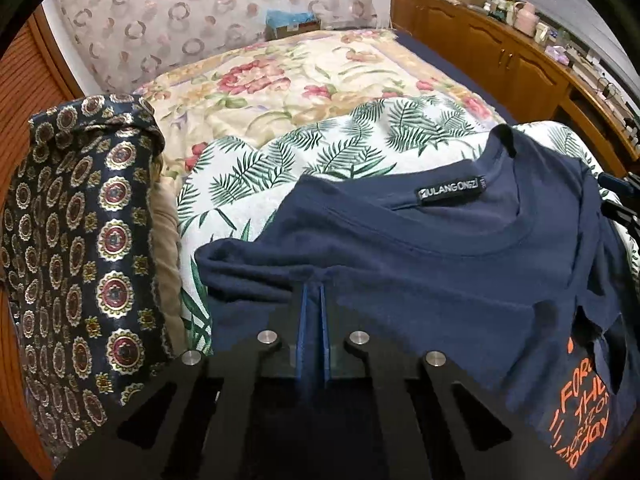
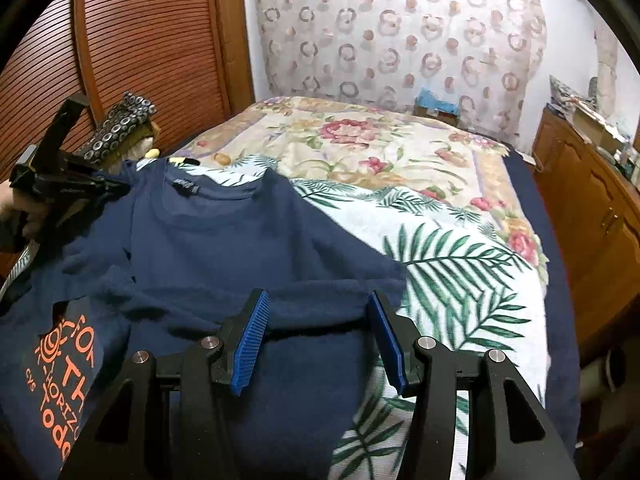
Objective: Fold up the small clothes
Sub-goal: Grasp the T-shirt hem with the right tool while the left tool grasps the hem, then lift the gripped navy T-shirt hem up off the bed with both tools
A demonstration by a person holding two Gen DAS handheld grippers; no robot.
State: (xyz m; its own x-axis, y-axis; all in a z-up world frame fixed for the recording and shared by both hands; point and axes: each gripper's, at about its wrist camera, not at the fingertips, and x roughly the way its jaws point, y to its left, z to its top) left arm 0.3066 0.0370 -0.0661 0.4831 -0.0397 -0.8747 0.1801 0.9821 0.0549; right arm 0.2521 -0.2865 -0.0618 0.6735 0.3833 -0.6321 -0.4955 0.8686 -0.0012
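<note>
A navy T-shirt (image 1: pixel 420 272) with orange lettering lies neck-up on the palm-leaf cloth (image 1: pixel 320 148), partly rumpled. My left gripper (image 1: pixel 314 290) is shut, its blue pads pinching a bunched fold at the shirt's left shoulder. The right wrist view shows the same gripper (image 2: pixel 120 190) at the far left, biting the shoulder edge of the T-shirt (image 2: pixel 240 232), with a hand behind it. My right gripper (image 2: pixel 318 298) stands open just above the shirt's right sleeve, the sleeve's edge lying between its blue pads (image 2: pixel 250 340), which do not press on it.
A dark medallion-patterned cloth (image 1: pixel 80 240) is heaped at the bed's left side. The floral bedspread (image 1: pixel 280 80) stretches back to a patterned curtain (image 2: pixel 400 28). Wooden cabinets (image 2: pixel 600 220) run along the right, and a slatted wooden door (image 2: pixel 140 40) stands on the left.
</note>
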